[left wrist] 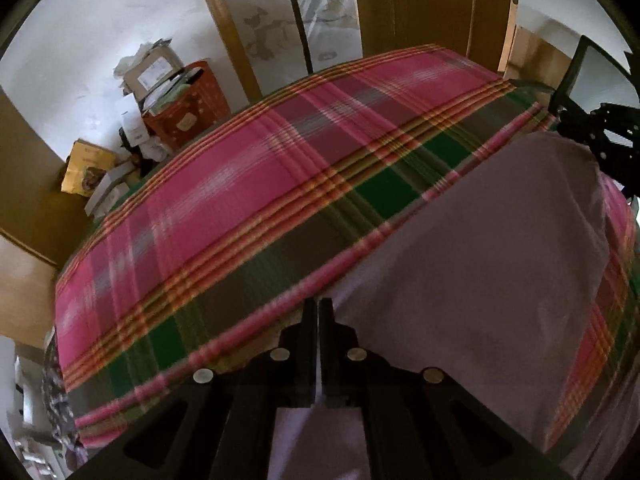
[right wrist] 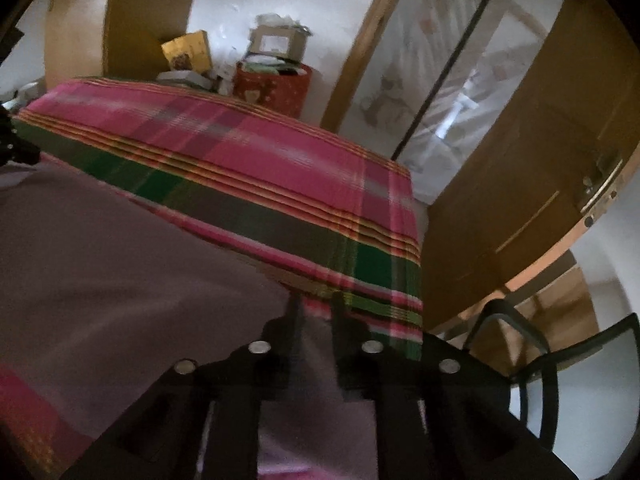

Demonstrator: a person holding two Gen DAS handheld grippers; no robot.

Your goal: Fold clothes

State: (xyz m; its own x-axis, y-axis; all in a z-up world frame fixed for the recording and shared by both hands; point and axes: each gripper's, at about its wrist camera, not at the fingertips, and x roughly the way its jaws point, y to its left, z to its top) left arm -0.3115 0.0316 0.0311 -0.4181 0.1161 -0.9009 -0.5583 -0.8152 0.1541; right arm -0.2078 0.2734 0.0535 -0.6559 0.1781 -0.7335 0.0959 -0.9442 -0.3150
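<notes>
Left tool [left wrist: 319,308] clenched on lilac garment [left wrist: 480,260]; right tool [right wrist: 316,308] released; plaid bedspread [left wrist: 240,184].

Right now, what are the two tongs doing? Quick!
Left tongs: closed, pinching the edge of the pale lilac cotton garment.
Right tongs: open a little, the same garment between them.

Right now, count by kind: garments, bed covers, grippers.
Garments: 1, the lilac garment
Bed covers: 1, the plaid cover
Grippers: 2, the left gripper and the right gripper
Total: 4
</notes>
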